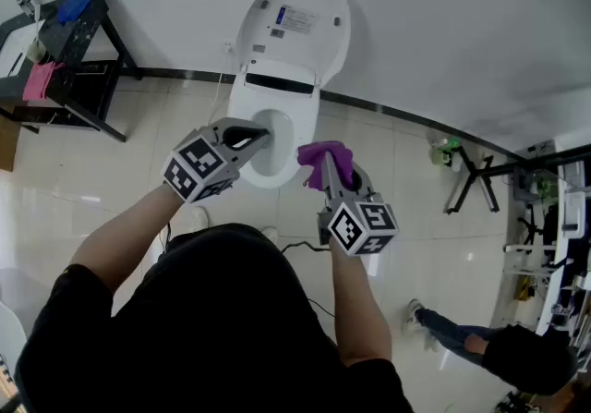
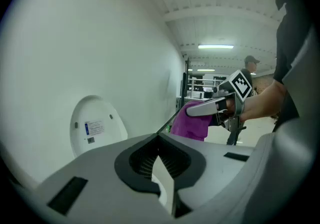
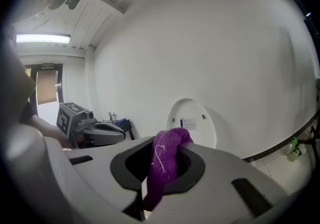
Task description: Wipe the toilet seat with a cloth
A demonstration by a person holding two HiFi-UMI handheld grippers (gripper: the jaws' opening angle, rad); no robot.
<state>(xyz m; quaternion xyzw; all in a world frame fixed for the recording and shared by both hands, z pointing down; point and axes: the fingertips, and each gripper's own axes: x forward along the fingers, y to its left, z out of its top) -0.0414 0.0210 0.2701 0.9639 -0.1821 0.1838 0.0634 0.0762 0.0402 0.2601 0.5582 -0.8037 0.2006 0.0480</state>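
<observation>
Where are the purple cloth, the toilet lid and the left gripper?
cloth [image 1: 325, 160]: head view, middle of the bunch.
lid [image 1: 297, 18]: head view, its raised inner face.
left gripper [image 1: 264, 134]: head view, at its tips.

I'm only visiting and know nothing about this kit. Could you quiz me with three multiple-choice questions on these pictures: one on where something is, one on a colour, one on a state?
1. Where is the cloth? A on the floor; B in the right tongs; C on the black rack.
2. What colour is the cloth? A yellow; B green; C purple.
3. How is the toilet lid? A raised; B shut; C taken off.

Answers: 1 B, the right tongs are clamped on it. 2 C, it shows purple in every view. 3 A, it stands upright.
</observation>
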